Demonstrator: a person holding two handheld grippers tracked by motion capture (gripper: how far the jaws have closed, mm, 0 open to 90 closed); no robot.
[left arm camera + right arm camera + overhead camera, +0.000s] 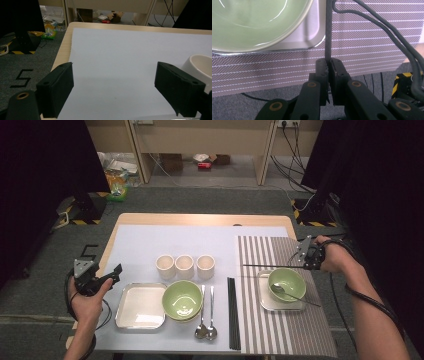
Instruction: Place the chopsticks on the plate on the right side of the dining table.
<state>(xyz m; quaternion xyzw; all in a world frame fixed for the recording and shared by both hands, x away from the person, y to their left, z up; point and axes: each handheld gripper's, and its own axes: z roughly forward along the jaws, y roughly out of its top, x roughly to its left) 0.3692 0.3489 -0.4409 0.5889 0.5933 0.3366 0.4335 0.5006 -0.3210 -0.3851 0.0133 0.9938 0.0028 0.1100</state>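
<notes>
1. On the striped mat [285, 330] at the right of the worktop [200, 220], the right gripper [303, 256] has its jaws closed on 1 black chopstick [270, 266].
2. That chopstick runs level from the jaws toward the left, passing just behind the green bowl [287, 284] on the small tray [264, 304]. From the right gripper view the stick [328, 30] rises straight from the clamped jaws, past the tray's corner [312, 37] and beside the bowl's rim [262, 25].
3. A spoon [290, 294] lies in that bowl, its handle sticking out over the mat toward the right.
4. At the left edge, the left gripper [111, 275] is held in a hand [87, 302], jaws wide apart with nothing between them. Its own view shows bare white sheet [125, 62] ahead and what seems to be a cup's edge [200, 65] at the right.
5. Mid-worktop stand 3 cups [184, 266] in a row. Nearer lie an empty tray [141, 306], stacked green bowls [182, 300], 2 spoons [206, 330] and more black chopsticks [233, 315].
</notes>
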